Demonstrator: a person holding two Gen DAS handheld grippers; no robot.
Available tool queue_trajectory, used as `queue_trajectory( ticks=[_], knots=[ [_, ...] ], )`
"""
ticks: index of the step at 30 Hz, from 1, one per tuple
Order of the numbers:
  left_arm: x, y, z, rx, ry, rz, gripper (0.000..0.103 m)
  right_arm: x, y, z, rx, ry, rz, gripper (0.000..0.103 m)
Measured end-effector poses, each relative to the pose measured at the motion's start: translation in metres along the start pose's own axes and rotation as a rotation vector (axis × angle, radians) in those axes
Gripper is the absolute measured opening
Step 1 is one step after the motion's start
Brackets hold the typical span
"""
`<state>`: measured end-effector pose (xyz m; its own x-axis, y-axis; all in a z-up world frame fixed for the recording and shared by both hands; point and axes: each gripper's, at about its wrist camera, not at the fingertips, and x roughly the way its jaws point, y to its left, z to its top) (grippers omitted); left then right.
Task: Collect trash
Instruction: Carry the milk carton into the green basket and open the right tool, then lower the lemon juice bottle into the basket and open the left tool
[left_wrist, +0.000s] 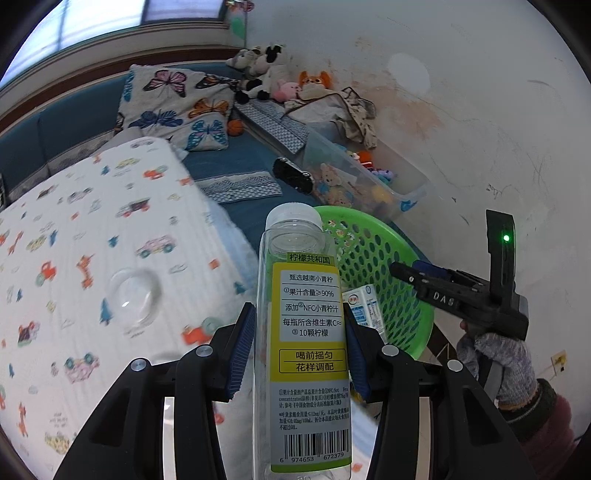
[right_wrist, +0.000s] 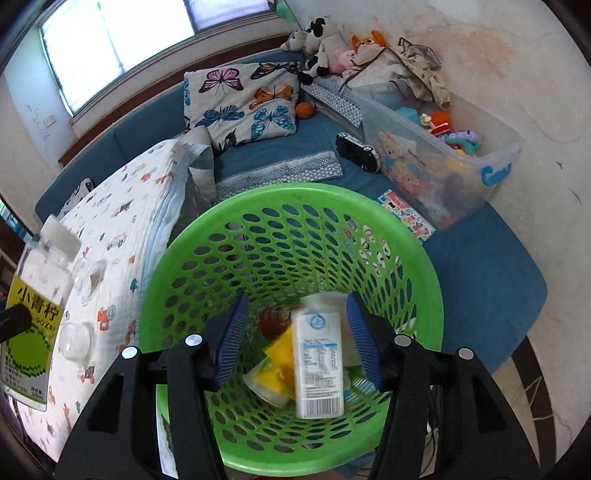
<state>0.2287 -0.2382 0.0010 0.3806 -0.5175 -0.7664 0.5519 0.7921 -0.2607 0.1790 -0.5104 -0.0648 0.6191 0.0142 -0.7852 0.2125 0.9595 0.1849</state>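
Observation:
My left gripper (left_wrist: 297, 310) is shut on a clear, empty juice bottle (left_wrist: 306, 332) with a yellow-green label and white cap, held upright beside the green mesh basket (left_wrist: 369, 236). The same bottle (right_wrist: 37, 295) shows at the left edge of the right wrist view. My right gripper (right_wrist: 297, 301) hangs open over the green basket (right_wrist: 295, 192). A blurred white milk carton (right_wrist: 319, 365) is between its fingers, with a clear gap to the left pad. Under the carton lie a yellow wrapper (right_wrist: 277, 365) and other scraps. A gloved hand (left_wrist: 498, 362) holds the right gripper (left_wrist: 400, 271).
Two clear plastic cups (right_wrist: 90, 277) (right_wrist: 75, 339) lie on the car-print quilt (right_wrist: 140, 206) left of the basket. Behind it on the blue sofa are a clear bin of toys (right_wrist: 443, 166), a black toy car (right_wrist: 358, 151), a sticker sheet (right_wrist: 406, 214) and a butterfly pillow (right_wrist: 243, 103).

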Motion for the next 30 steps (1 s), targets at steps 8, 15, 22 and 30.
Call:
queue_trajectory(
  ticks=[8,15,22,30],
  knots=[
    [0.034,-0.023,0.013,0.03,0.026,-0.025,0.045,-0.024,-0.003,-0.008,-0.001,-0.043,0.018,0.058],
    [0.068,-0.035,0.017,0.033,0.066,-0.03,0.045,-0.048,-0.004,-0.017,-0.004,-0.088,0.034,0.065],
    [0.095,-0.044,0.018,0.04,0.103,-0.017,0.045,-0.052,-0.008,-0.027,0.014,-0.085,0.05,0.065],
    [0.102,-0.053,0.018,0.049,0.096,-0.034,0.059,-0.052,-0.014,-0.037,0.04,-0.079,0.066,0.065]
  ],
)
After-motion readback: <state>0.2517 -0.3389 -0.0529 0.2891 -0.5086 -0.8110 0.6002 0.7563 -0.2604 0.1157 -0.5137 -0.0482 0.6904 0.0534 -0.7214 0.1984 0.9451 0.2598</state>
